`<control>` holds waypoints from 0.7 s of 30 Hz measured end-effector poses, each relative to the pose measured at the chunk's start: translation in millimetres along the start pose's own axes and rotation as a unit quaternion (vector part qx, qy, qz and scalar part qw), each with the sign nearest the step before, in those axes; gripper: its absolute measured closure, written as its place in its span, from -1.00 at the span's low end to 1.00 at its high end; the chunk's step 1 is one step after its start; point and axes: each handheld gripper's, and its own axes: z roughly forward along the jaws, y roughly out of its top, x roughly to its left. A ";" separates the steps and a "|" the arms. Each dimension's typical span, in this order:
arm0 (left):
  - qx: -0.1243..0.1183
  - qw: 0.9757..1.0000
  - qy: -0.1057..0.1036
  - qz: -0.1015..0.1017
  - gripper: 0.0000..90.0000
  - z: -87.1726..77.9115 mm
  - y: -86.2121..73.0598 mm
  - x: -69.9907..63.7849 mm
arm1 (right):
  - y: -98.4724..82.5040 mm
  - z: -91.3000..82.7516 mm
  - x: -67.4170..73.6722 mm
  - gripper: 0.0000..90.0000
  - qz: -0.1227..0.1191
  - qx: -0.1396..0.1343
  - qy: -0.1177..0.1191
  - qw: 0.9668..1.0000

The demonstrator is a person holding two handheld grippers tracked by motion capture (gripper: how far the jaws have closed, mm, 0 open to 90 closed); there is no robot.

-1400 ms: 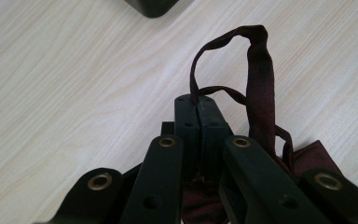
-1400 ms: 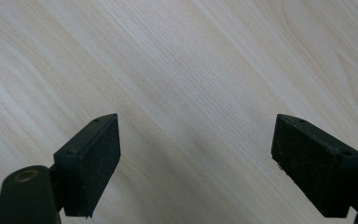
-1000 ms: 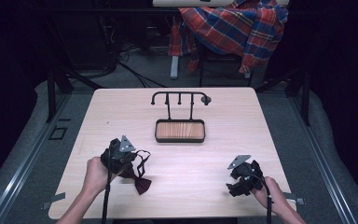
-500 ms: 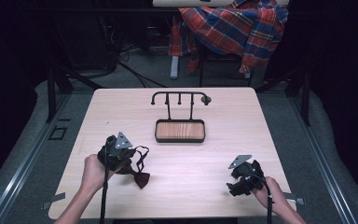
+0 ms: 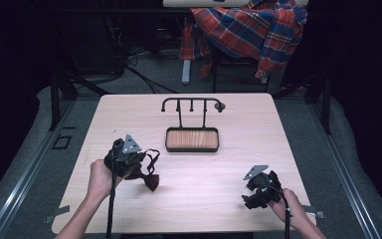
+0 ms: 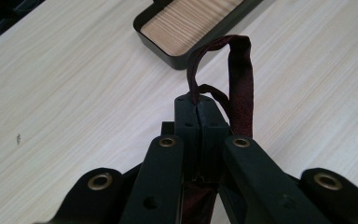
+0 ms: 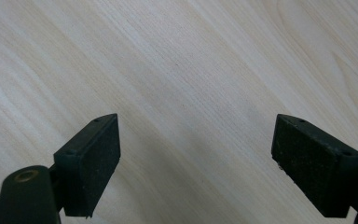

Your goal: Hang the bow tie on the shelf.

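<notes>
From the high view, the left tool [image 5: 129, 159] sits at the near left of the pale wooden table [image 5: 229, 114], held in the person's left hand [image 5: 101, 175], with a dark red bow tie [image 5: 149, 180] hanging from it down to the tabletop and its thin strap [image 5: 151, 155] looping out toward the middle. The right tool [image 5: 258, 191] rests low at the near right, held by the right hand [image 5: 284, 205], well apart from the bow tie. In the middle of the table stands a black tray with a wooden floor [image 5: 192, 140], and from its far side rises a black rack with hooks [image 5: 192, 104].

The left gripper view gives what the high view cannot: the left tool [image 6: 198, 109] has its pads pressed together on the bow tie's strap [image 6: 240, 79], which arches up from the tips and falls down the right side, with more dark red cloth [image 6: 193, 205] below between the arms. The tray [image 6: 191, 25] lies just beyond.

The right gripper view shows the right tool [image 7: 212, 158] with its pads set wide apart above bare light wood grain [image 7: 191, 70].

Around the table, seen from above, the room is dark: grey floor [image 5: 45, 149], metal rails at both sides, cables at the back, and a red and blue plaid cloth [image 5: 251, 30] draped over a chair behind the table.
</notes>
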 end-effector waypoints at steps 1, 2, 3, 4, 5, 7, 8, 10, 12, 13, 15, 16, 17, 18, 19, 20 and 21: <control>-0.001 1.000 0.000 0.000 0.97 -0.1 1.1 0.7 | -0.1 0.3 0.0 -0.66 0.001 -0.001 0.001 1.000; -0.002 1.000 0.002 0.000 0.97 -0.4 2.2 1.6 | -0.2 0.4 -0.2 -0.66 0.001 0.000 0.001 1.000; -0.002 1.000 0.003 0.000 0.97 -0.5 3.1 2.1 | -0.1 -0.2 -0.7 -0.66 -0.001 0.004 -0.001 1.000; -0.004 1.000 0.005 0.000 0.97 -0.6 3.9 2.8 | -0.1 -0.3 -0.7 -0.66 -0.002 0.005 -0.002 1.000; -0.005 1.000 0.005 -0.001 0.97 -0.6 4.6 3.4 | -0.2 0.2 -0.5 -0.66 0.001 0.001 0.002 1.000; -0.004 1.000 0.007 -0.001 0.97 -0.2 5.8 5.3 | -0.4 0.0 -0.3 -0.66 0.002 0.000 0.000 1.000; -0.004 1.000 0.007 -0.003 0.97 0.1 6.2 5.8 | -0.5 0.1 -0.4 -0.66 0.002 -0.001 0.001 1.000; -0.004 1.000 0.012 -0.002 0.97 1.4 7.6 7.2 | -0.6 0.0 -0.5 -0.66 0.001 0.000 -0.001 1.000; -0.002 1.000 0.011 -0.002 0.97 1.6 9.4 8.7 | -0.4 -0.4 -0.8 -0.66 -0.004 0.005 -0.003 1.000; -0.004 1.000 0.012 -0.004 0.97 1.7 10.5 9.1 | -0.5 -0.4 -0.6 -0.66 -0.004 0.004 -0.001 1.000; -0.006 1.000 0.017 -0.002 0.97 1.8 13.1 9.8 | -0.4 -0.7 -0.5 -0.66 -0.004 0.003 -0.001 1.000; -0.006 1.000 0.016 -0.003 0.97 1.9 14.5 10.0 | -0.5 -0.7 -0.5 -0.66 -0.004 0.003 -0.001 1.000; -0.006 1.000 0.015 -0.002 0.97 1.9 16.0 10.4 | -0.5 -0.7 -0.6 -0.66 -0.004 0.003 -0.001 1.000; -0.006 1.000 0.018 -0.002 0.97 2.2 17.4 10.1 | -0.7 -0.8 -0.6 -0.66 -0.005 0.003 -0.001 1.000; -0.007 1.000 0.016 -0.001 0.97 2.6 18.9 10.2 | -0.8 -0.7 -0.5 -0.66 -0.003 0.001 0.001 1.000; -0.007 1.000 0.019 0.000 0.97 2.9 20.4 10.1 | -0.5 -1.5 -0.6 -0.66 -0.006 0.004 -0.002 1.000; -0.006 1.000 0.017 0.001 0.97 3.0 21.6 10.4 | -0.5 -1.6 -0.6 -0.66 -0.006 0.004 -0.002 1.000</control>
